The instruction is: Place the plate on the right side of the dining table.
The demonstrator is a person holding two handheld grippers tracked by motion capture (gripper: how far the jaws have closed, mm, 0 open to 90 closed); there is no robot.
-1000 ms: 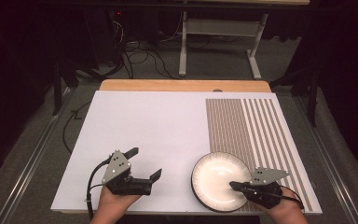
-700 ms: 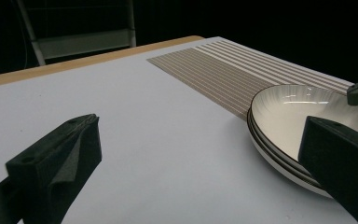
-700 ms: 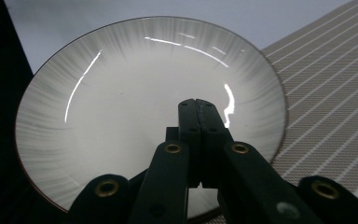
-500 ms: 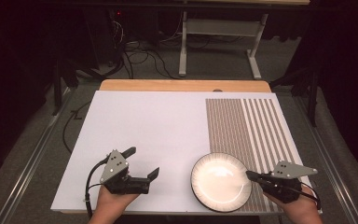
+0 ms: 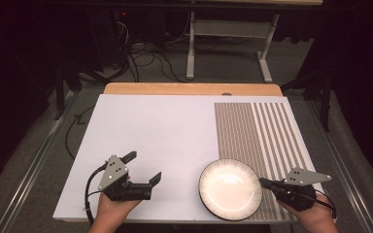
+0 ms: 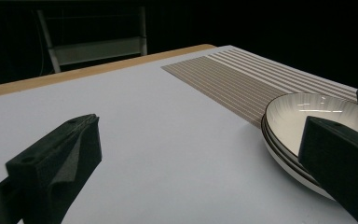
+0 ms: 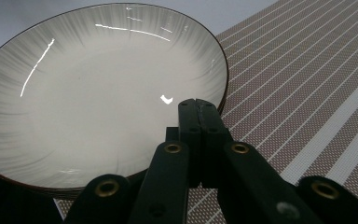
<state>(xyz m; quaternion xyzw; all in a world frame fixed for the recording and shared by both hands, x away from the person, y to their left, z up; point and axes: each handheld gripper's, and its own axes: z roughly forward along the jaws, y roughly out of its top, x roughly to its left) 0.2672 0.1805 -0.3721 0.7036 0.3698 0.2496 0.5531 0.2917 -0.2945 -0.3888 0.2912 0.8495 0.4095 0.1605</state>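
Note:
A white plate [image 5: 230, 189] with a dark rim lies at the table's front right, its right side resting on the striped placemat [image 5: 262, 131]. In the left gripper view the plate [image 6: 307, 112] looks like a stack of two. My right gripper [image 5: 263, 182] is shut with nothing in it, and its tip sits at the plate's right rim. The right gripper view shows those closed jaws [image 7: 196, 105] pointing over the plate [image 7: 98, 93]. My left gripper [image 5: 144, 166] rests open on the white surface to the left of the plate, its jaws [image 6: 199, 126] wide apart and empty.
A white sheet [image 5: 165, 131] covers most of the table, and a wooden edge [image 5: 189, 89] runs along its far side. The brown and white striped placemat [image 7: 307, 70] takes up the right part. Beyond the table are a metal stand [image 5: 228, 29] and cables on the floor.
My right gripper has pulled back to the right, from over the plate's front right part to just beside its rim. The plate and my left gripper stayed where they were.

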